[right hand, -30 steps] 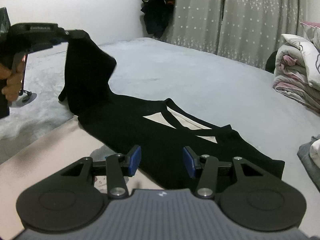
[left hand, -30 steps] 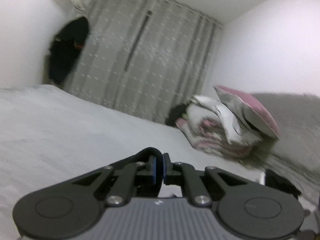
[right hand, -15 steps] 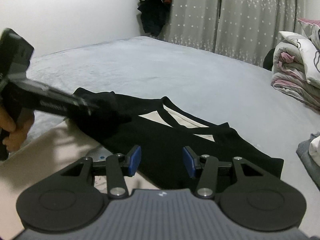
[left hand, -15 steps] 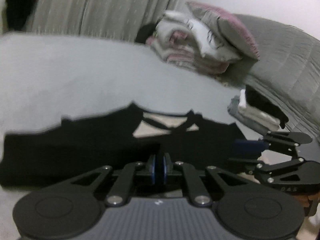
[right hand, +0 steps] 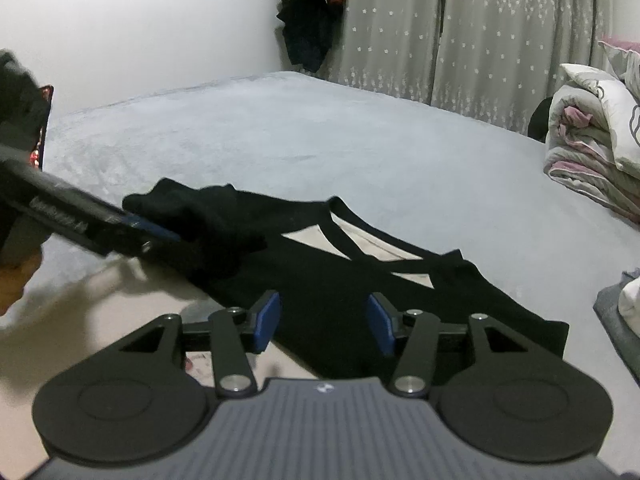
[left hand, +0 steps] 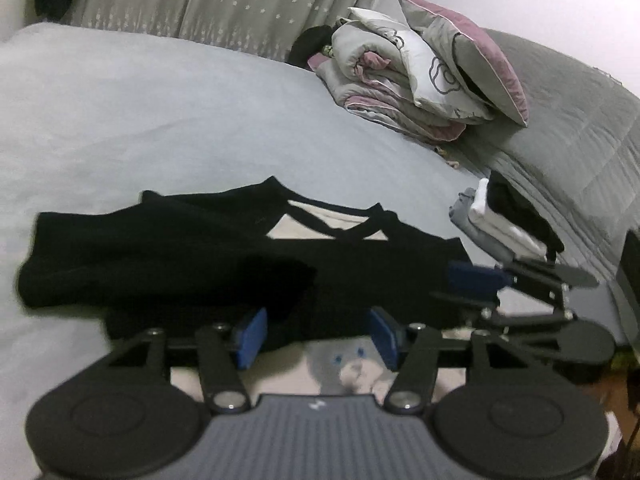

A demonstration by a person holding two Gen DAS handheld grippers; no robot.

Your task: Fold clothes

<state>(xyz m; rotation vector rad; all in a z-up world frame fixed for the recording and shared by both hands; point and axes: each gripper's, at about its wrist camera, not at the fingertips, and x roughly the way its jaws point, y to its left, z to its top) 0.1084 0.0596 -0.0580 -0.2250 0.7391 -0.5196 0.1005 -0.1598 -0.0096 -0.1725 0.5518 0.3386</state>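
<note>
A black top (left hand: 192,252) with a cream neck panel lies flat across the grey bed (left hand: 140,120). One sleeve (left hand: 276,280) is folded in over its body. My left gripper (left hand: 316,336) is open at the near hem, with only the loose sleeve end lying between its blue pads. In the right wrist view the left gripper (right hand: 160,240) reaches in from the left, low over the bunched sleeve (right hand: 200,216), held by a hand (right hand: 12,284). My right gripper (right hand: 324,322) stands open over the top's (right hand: 360,300) near edge, holding nothing. It also shows as the right gripper (left hand: 476,284) at the top's right end.
Rolled quilts and pillows (left hand: 420,80) are piled at the bed's far right. A small stack of folded clothes (left hand: 504,220) sits right of the top. Dark clothes (right hand: 316,12) hang beside the curtains. A beige printed cloth (left hand: 352,364) lies under the near hem.
The left gripper, shut on the raised sleeve, swung it down over the top's body and opened, letting the sleeve go. The right gripper has stayed open in place.
</note>
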